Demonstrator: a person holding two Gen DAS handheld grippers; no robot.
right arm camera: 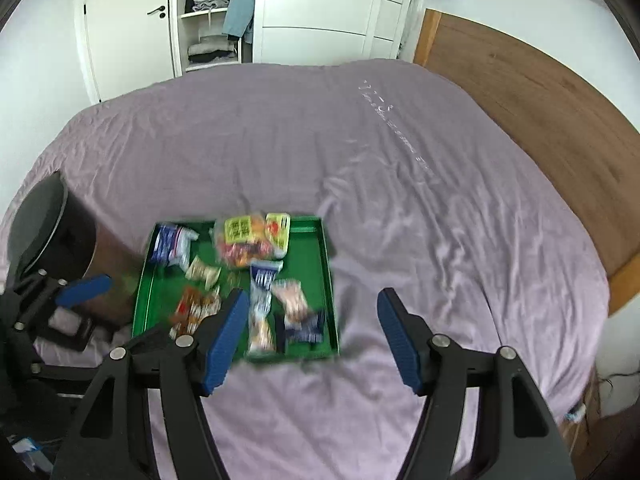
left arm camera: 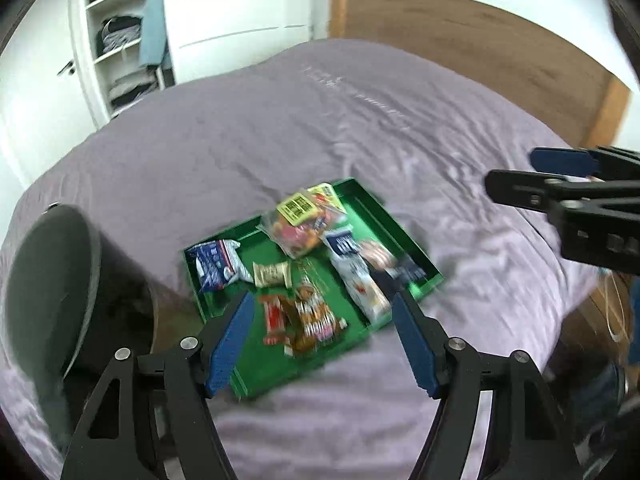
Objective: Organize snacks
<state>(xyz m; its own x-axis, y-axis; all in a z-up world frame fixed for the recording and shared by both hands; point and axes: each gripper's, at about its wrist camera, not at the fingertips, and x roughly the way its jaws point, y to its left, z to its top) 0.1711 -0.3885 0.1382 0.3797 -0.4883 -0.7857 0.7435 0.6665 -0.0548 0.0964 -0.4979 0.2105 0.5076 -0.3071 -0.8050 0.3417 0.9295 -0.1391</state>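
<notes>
A green tray (left arm camera: 400, 236) lies on the purple bed near its front edge, also in the right wrist view (right arm camera: 326, 280). It holds several snack packs: a blue-white pack (left arm camera: 216, 264), a clear bag of sweets with a yellow label (left arm camera: 300, 224), a small beige pack (left arm camera: 272, 274), a red-brown pack (left arm camera: 304, 316) and a long white-blue pack (left arm camera: 360, 276). My left gripper (left arm camera: 324, 312) is open and empty above the tray's near side. My right gripper (right arm camera: 312, 312) is open and empty above the tray's right part. The snacks are blurred.
A dark round bin (left arm camera: 52, 288) stands left of the tray, also in the right wrist view (right arm camera: 40, 228). The purple bedsheet (right arm camera: 360, 140) spreads behind and right of the tray. A wooden headboard (right arm camera: 540, 92) is at right, a white wardrobe (right arm camera: 320, 8) behind.
</notes>
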